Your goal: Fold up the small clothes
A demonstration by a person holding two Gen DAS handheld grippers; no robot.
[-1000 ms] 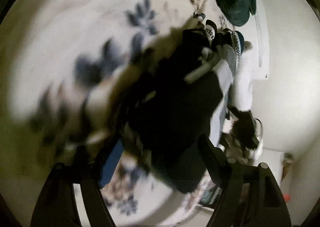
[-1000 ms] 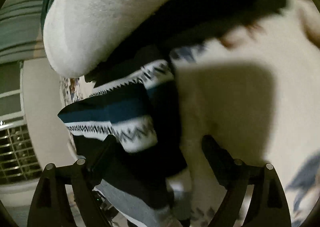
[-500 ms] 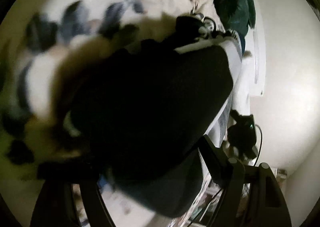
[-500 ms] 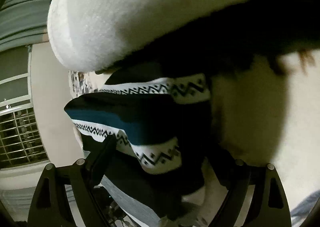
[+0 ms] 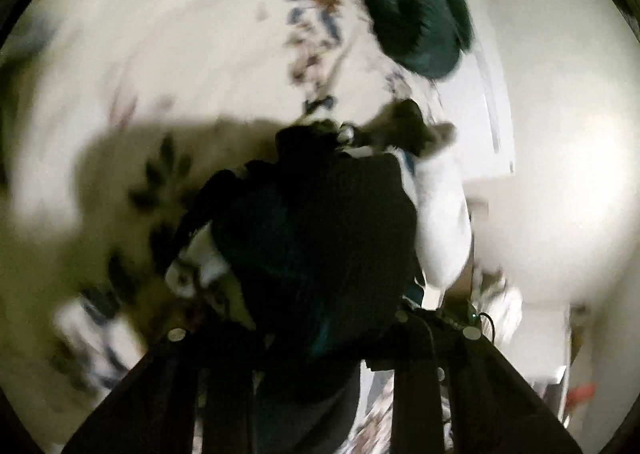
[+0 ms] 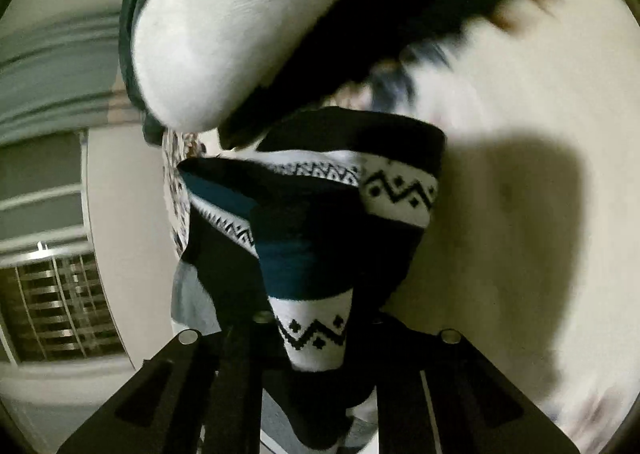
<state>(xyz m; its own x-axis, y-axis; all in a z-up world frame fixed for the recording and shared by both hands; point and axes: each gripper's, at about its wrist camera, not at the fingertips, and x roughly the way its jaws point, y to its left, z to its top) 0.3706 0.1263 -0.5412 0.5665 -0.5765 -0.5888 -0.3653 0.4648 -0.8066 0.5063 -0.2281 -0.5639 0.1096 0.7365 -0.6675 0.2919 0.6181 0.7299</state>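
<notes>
Patterned sock bunched directly ahead of the right claw, between its jaws and reaching away from the lens toward the bedspread; long axis roughly along the claw's pointing line, zigzag band nearest the fingers. Jaws closing, fabric between them and, by the look of it, pinched. Same dark knit filling the middle of the left view: sock straight in front of the left claw, jaws closing too, cloth between them and apparently gripped, though blur and shadow blunt the detail. Lifted off the floral bedspread rather than lying flat, shadow cast beneath. Both claws equally near, each on one end, so the coming fold likely hinges on bringing one held end over to the other along that long axis. White pillow close above the right claw, green bundle well apart at the far edge. Risk: a loose layer slipping free.
</notes>
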